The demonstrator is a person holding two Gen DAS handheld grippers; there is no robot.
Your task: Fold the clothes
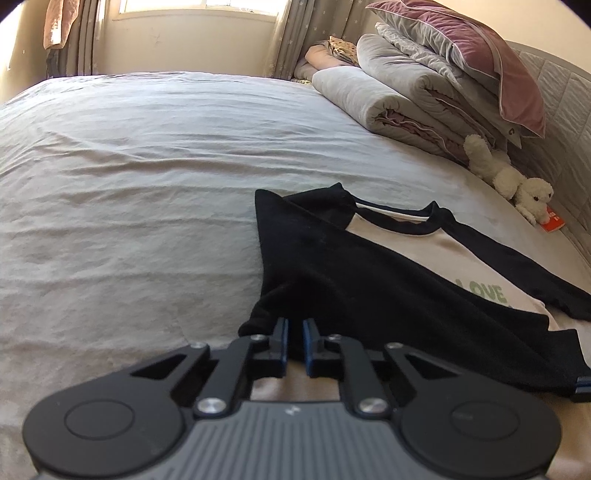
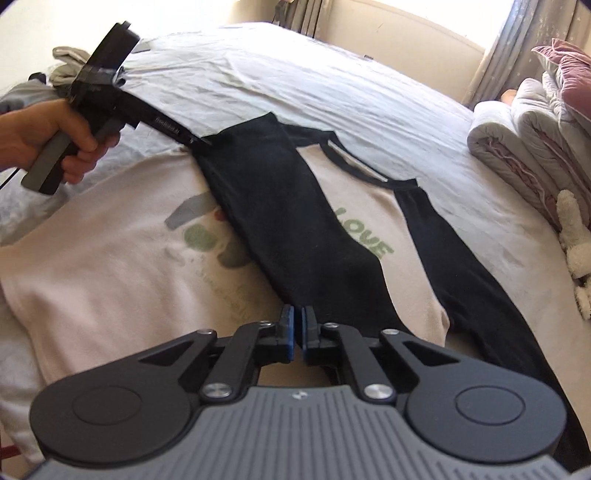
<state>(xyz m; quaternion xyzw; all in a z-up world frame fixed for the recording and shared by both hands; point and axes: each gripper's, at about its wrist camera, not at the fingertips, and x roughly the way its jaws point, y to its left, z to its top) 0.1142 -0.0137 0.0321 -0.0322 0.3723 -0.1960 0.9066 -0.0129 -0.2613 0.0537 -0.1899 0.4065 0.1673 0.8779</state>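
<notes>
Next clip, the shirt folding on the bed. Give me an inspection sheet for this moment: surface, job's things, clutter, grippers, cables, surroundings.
Surface: bed sheet, pale grey, wrinkled.
Job's things: cream shirt with black sleeves, lying front up; one black sleeve folded across the chest, partly covering the green LOVE print.
Clutter: folded quilts with a mauve pillow on top, white plush toy, small orange item.
Grippers: left gripper shut on the sleeve's upper end; right gripper shut at the sleeve's cuff end; a hand holds the left one.
Cables: thin dark cord by the hand, barely visible.
Surroundings: window, curtains, padded headboard.
</notes>
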